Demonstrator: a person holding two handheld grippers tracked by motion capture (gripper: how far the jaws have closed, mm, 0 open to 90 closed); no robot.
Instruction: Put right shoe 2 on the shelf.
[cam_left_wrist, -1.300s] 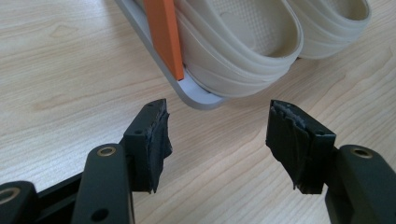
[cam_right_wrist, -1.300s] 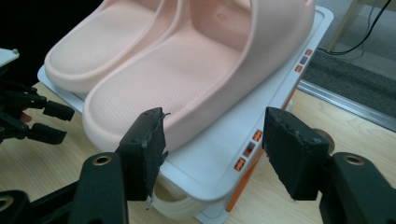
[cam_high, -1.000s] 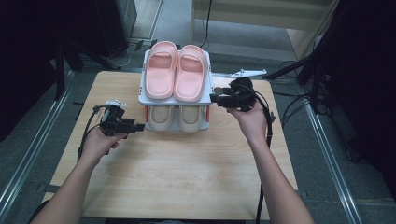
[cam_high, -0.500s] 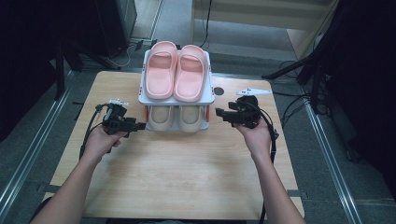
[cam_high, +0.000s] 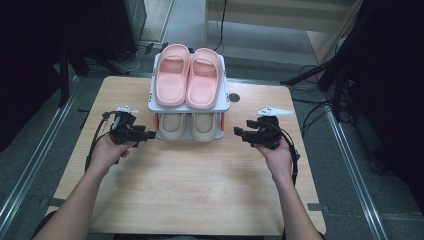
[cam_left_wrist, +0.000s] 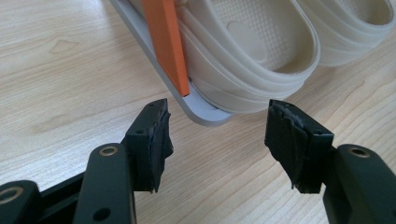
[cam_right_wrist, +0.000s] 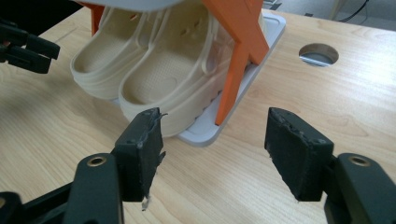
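A light wooden table (cam_high: 200, 195) takes up the middle of the high view, and your forearms come in from its near edge. At the table's far middle stands a small two-tier shoe rack (cam_high: 189, 106) with a pale grey top shelf and orange side supports. A pair of pink slippers (cam_high: 188, 76) lies side by side on the top shelf. A pair of cream slippers (cam_high: 190, 126) sits on the bottom shelf, heels facing you and poking out past the shelf's front edge. A round cable hole (cam_high: 234, 98) is in the table just right of the rack.

Your left gripper (cam_high: 150, 135) rests low beside the rack's left front corner, pointing toward it. In the left gripper view its jaws are spread wide with nothing between them — bare wood lies under the gap, and the grey bottom shelf corner (cam_left_wrist: 205, 114) and an orange support (cam_left_wrist: 166, 42) are just beyond the pads, not touching them.

Your right gripper (cam_high: 239, 132) is near the rack's right front corner, pointing left toward it. Its jaws are spread too and hold nothing. In the right gripper view the nearer cream slipper (cam_right_wrist: 173, 88) and an orange support (cam_right_wrist: 238, 51) lie just ahead of the gap — close, but apart from both pads.
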